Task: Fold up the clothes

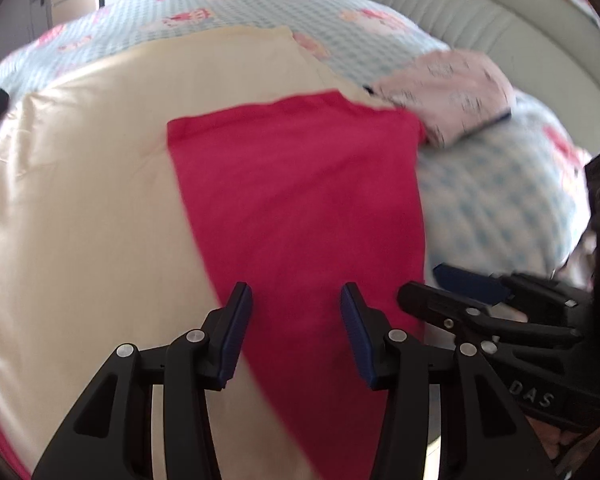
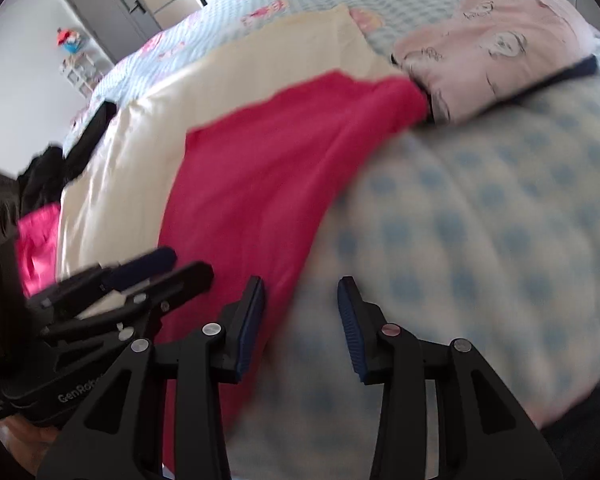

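Bed with a blue checked bedspread (image 1: 496, 200) fills both views; a cream sheet (image 1: 80, 200) lies across it, and the red garment (image 1: 300, 200) lies flat on top, mostly on the sheet with its right edge running along the bedspread. Far right corner of the red garment touches a folded pink garment (image 1: 448, 92) with dark trim, which sits on the bedspread. Left wrist view only: grey padded headboard (image 1: 500, 12) behind the bed, and the red garment seen square-on as a tidy rectangle. Right wrist view only: grey cabinet (image 2: 112, 12) and a small white rack (image 2: 80, 68) by the wall, a dark heap of clothes (image 2: 48, 172) at the left bed edge, a bright pink cloth (image 2: 36, 248) beside it. Left gripper (image 1: 296, 328) sits over the near end of the red garment, jaws spread, nothing between the pads. Right gripper (image 2: 302, 328) hangs over the garment's right edge and the bedspread, jaws spread, empty as well. Each camera catches the other gripper at frame edge, just beside its own. Both views motion-blurred.
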Available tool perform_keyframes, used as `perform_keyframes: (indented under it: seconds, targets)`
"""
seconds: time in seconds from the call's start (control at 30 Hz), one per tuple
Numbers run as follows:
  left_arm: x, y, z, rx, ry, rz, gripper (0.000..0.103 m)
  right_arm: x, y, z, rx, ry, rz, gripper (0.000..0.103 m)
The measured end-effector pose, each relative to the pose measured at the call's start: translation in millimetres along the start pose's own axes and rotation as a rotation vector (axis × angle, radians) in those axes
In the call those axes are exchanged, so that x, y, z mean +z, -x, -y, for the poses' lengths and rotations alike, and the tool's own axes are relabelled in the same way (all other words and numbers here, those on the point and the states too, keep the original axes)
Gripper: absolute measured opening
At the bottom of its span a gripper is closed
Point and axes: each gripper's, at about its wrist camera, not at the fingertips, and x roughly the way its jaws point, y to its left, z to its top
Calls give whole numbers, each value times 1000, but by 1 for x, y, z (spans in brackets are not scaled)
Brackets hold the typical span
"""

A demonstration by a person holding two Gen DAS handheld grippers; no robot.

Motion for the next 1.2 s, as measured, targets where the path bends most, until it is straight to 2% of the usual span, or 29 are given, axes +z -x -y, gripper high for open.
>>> perform_keyframes:
  seconds: [0.07,0.27,0.37,0.5,0.57,0.73,0.83,0.9,1.03,1.13,1.2]
  targets:
    - [-12,8,-1,-14,8,0,48,-15,7,-5,-12,16,1,45]
    - [-47,24,-2,-47,26,22,46,-58,24,-8,-14,-12,4,45]
    - [-56,23,0,-62,40,23,46,-79,26,-12,-26,3,-8,45]
    - [-62,19,7,-32,17,2,48,-98,26,-16,-53,39,-24,46]
    - [-66,23,2,-54,43,7,48,-104,26,-13,-60,40,-31,46]
    - [-68,37,-6,-127,98,93,46,-116,38,14,20,-83,-16,46]
    - [-67,45,-5,-165,104,145,46,-119,45,16,68,-96,5,46]
    - [-66,42,0,-152,79,133,46,-119,47,10,83,-74,9,48]
    - [-70,30,-1,-76,56,78,46,-115,48,-6,126,-30,19,48]
    - [-73,27,-14,-68,81,55,46,-116,48,-18,105,24,16,48]
    - [-75,26,-18,-48,74,23,46,-120,42,-18,80,39,-21,48]
